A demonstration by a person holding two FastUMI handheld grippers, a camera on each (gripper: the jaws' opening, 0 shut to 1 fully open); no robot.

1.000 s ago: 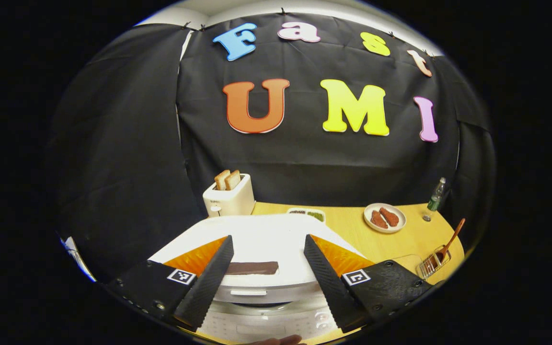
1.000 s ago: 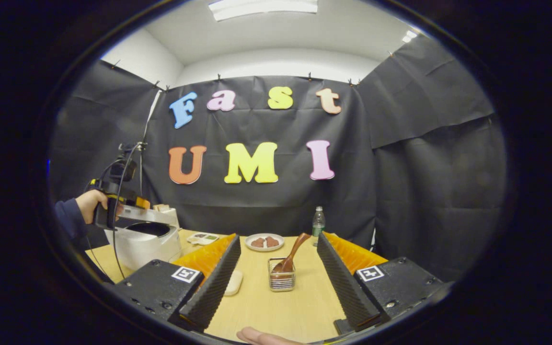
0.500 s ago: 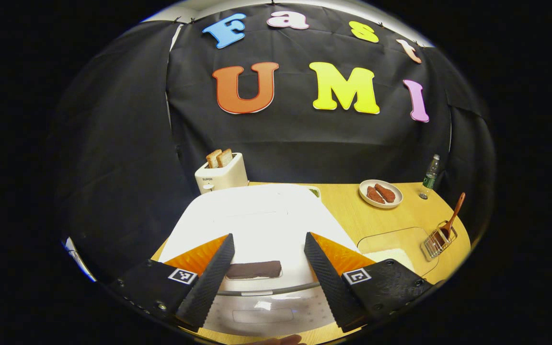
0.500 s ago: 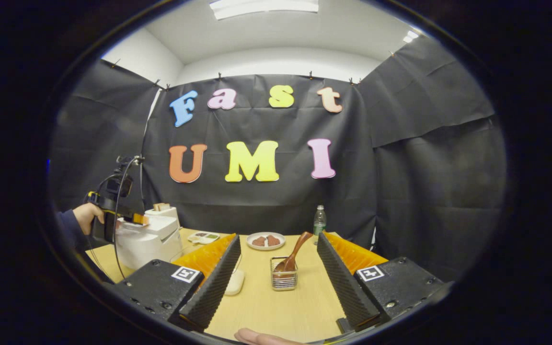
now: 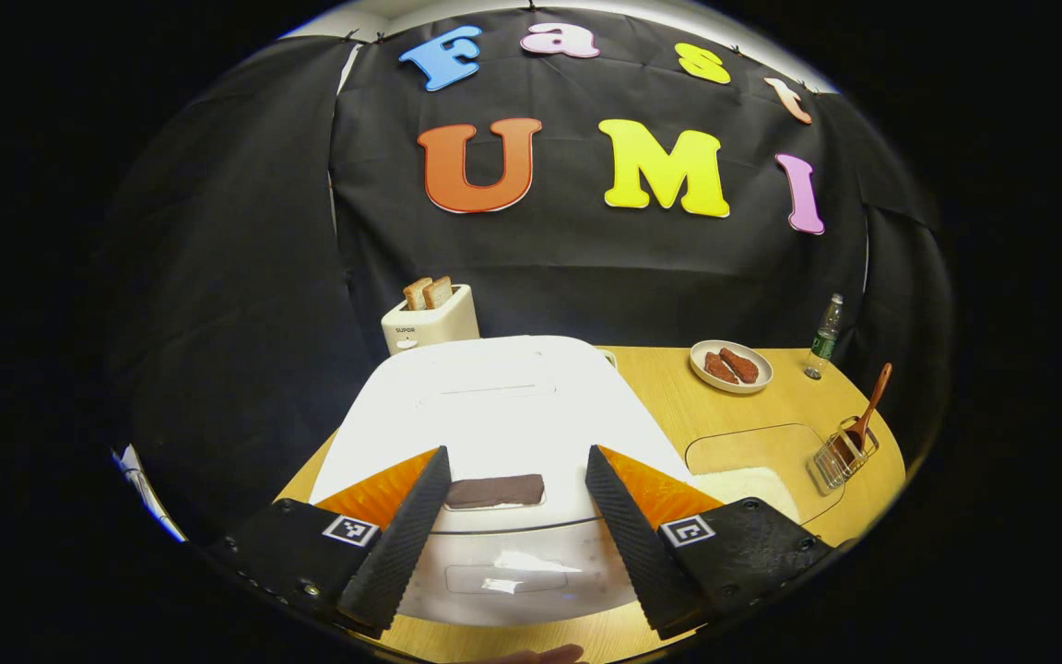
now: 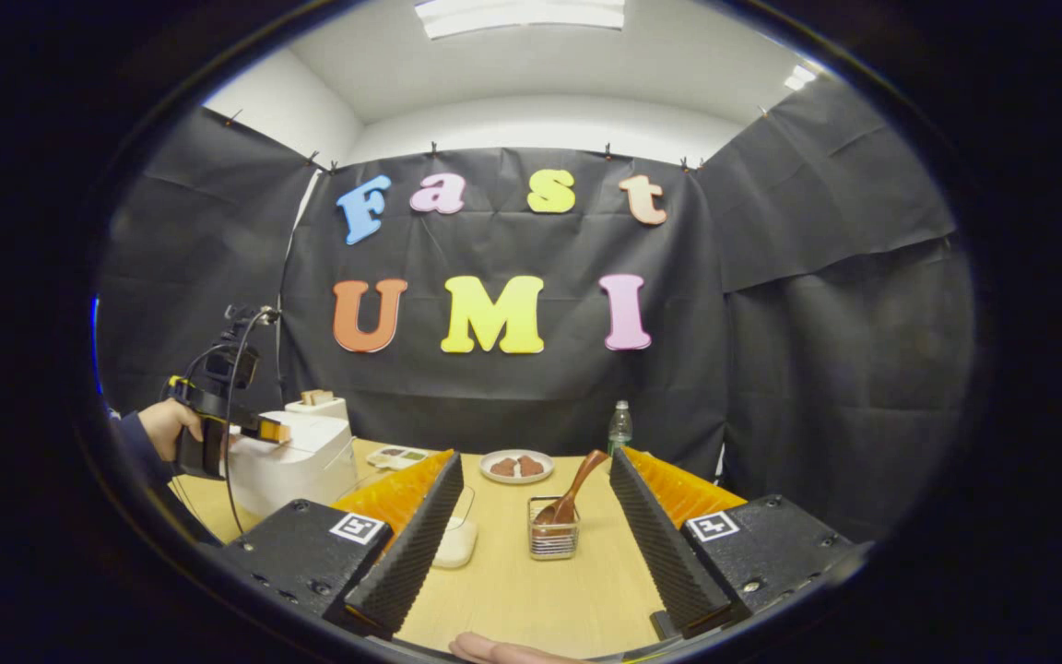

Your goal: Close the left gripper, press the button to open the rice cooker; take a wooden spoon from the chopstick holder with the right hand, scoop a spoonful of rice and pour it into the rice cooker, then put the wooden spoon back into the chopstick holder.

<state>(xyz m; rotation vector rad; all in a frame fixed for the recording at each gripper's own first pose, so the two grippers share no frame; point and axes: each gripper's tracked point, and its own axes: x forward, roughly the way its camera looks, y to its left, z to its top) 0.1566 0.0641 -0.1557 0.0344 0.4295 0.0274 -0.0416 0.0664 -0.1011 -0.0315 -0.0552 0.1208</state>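
Each gripper (image 6: 538, 539) carries ribbed wedge fingers (image 6: 411, 544), square coded markers and screws. A dark sleeve (image 6: 136, 441); black cables loop from the left gripper (image 6: 277, 430).

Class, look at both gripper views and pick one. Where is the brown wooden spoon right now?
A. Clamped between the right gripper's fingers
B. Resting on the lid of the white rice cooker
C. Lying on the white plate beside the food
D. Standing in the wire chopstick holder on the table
D: the brown wooden spoon stands tilted in the wire chopstick holder on the table, ahead of the open right gripper, which holds nothing.
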